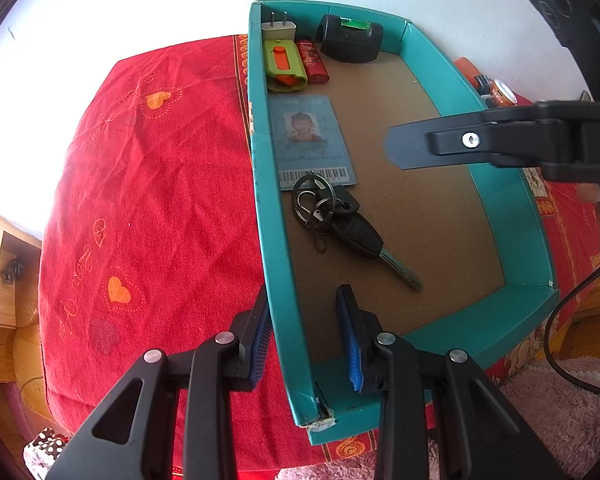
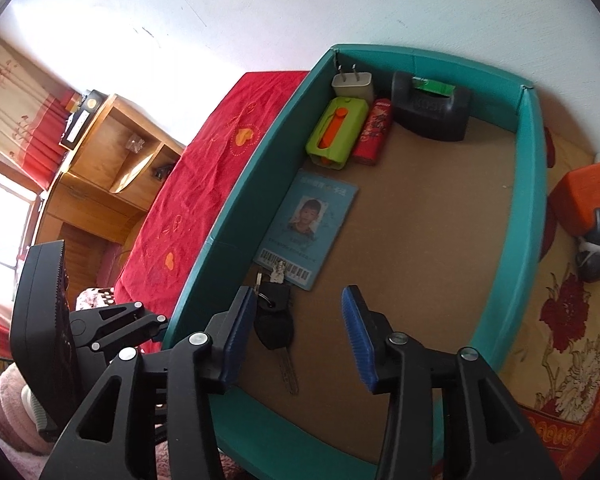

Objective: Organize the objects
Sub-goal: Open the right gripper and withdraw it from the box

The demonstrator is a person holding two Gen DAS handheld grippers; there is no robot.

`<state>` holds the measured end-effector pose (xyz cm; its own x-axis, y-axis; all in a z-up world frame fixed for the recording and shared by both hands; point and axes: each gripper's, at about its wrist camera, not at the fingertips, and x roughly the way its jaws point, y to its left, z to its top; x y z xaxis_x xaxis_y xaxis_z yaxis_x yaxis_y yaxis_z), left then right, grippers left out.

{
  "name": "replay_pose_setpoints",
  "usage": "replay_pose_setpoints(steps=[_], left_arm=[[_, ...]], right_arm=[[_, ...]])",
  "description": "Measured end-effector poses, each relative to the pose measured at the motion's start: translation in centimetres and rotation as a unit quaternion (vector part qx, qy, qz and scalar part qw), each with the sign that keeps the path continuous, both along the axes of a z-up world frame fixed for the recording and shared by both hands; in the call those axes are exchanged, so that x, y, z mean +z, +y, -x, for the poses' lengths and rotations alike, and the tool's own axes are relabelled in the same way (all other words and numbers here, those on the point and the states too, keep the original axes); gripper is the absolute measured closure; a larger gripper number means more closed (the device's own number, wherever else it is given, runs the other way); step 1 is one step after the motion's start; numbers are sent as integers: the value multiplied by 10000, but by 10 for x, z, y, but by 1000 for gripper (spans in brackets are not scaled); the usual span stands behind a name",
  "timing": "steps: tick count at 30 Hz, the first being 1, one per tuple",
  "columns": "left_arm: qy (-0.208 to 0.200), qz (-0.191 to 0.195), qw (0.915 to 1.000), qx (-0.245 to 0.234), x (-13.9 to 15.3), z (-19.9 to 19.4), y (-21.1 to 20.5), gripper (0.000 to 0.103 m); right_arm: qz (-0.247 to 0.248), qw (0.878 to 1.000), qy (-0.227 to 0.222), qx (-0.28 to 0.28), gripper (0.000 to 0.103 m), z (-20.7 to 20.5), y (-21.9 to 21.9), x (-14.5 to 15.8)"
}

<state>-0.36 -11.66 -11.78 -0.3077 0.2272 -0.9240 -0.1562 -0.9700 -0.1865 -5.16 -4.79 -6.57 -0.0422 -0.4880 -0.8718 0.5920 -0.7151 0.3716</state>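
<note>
A teal box with a brown floor holds a white charger, a green and orange cutter, a red lighter, a black level, an ID card and a bunch of keys. My left gripper straddles the box's left wall; its outer pad lies against the wall and the inner pad stands off it. My right gripper hovers open inside the box. The keys lie on the floor beside its left finger, not pinched.
The box rests on a red heart-print cloth. Outside its right wall lie an orange object, a can and a dark item. A wooden shelf stands at the left, a pink fluffy blanket and a black cable near the front.
</note>
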Motion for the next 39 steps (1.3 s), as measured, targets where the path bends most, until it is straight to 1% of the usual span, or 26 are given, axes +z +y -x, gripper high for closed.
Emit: replay_pose_setpoints(steps=[6, 13, 17, 22, 27, 29, 30, 34, 39], left_arm=[[1, -4, 10000, 1, 0, 4, 2, 74], [0, -5, 10000, 2, -1, 8, 4, 74], [-3, -10, 10000, 4, -1, 10, 4, 74], [0, -10, 10000, -5, -1, 14, 4, 74], [-1, -14, 10000, 2, -2, 17, 8, 74], [-1, -15, 10000, 1, -2, 19, 8, 74], [0, -16, 10000, 1, -2, 19, 9, 74], [5, -17, 10000, 4, -2, 22, 11, 74], [42, -38, 10000, 0, -4, 24, 15, 73]], right_arm=[[-122, 9998, 162, -88, 55, -1, 11, 4], [-257, 9987, 442, -13, 53, -7, 20, 11], [-330, 9975, 627, -13, 52, -10, 31, 19], [-465, 9956, 795, -160, 52, -11, 53, 27], [-592, 9931, 872, -515, 51, -7, 86, 30], [-631, 9913, 893, -729, 47, -4, 103, 30], [-680, 9899, 918, -835, 43, -3, 110, 30], [-1057, 9802, 1047, -1309, 42, 7, 146, 23], [-1378, 9688, 1042, -1776, 42, 30, 184, 6]])
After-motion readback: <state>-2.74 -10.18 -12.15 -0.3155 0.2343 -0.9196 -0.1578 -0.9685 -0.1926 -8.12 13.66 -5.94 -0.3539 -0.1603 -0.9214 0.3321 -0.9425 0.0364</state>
